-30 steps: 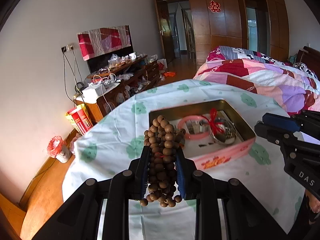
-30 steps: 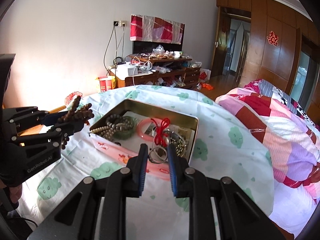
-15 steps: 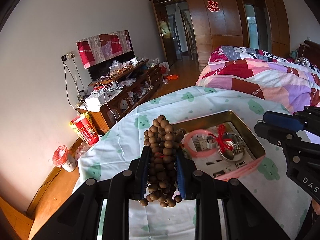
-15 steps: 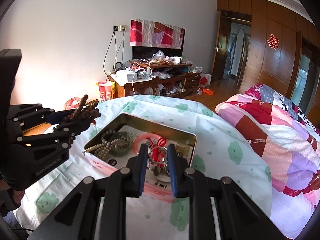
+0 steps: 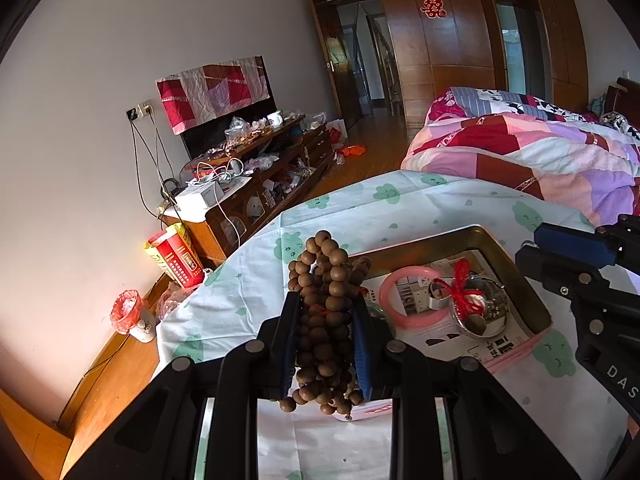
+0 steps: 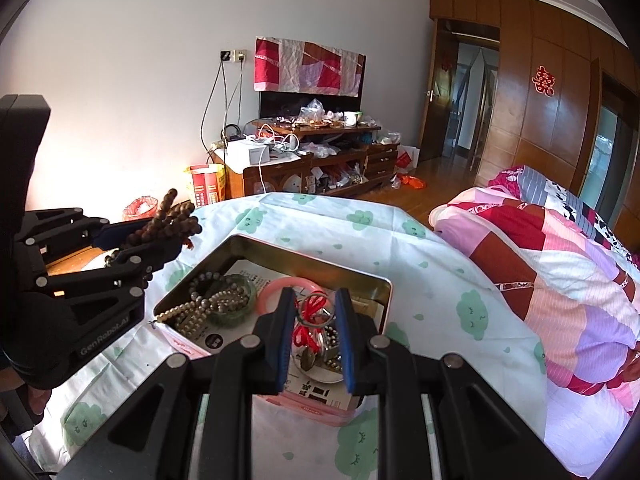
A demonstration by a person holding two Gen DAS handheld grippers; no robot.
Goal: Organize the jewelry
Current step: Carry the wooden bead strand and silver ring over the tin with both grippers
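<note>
Left to right. Left gripper [image 5: 326, 308]: its pads pinch a bunched strand of brown wooden beads [image 5: 326, 280], held in the air at the tin's 9 o'clock side, clear of the cloud-print cloth [image 6: 328, 220]. Gold-lined tin with pink outer wall [image 6: 308, 248]: an open rectangular tray resting on the cloth, floor lined with printed paper. At its 9 o'clock end lie a green bangle [image 6: 236, 300] and pale grey bead strands [image 6: 200, 308] draped over and through it, one strand reaching the tin's corner. Toward 12 o'clock from the tin's centre lies a pink bangle [image 5: 408, 304]; overlapping its 3 o'clock edge sits a cluster of silver rings and bracelets tied with red cord [image 5: 468, 304]. Right gripper [image 6: 314, 320]: narrowly parted, hovering over this cluster; whether the pads touch it cannot be told.
</note>
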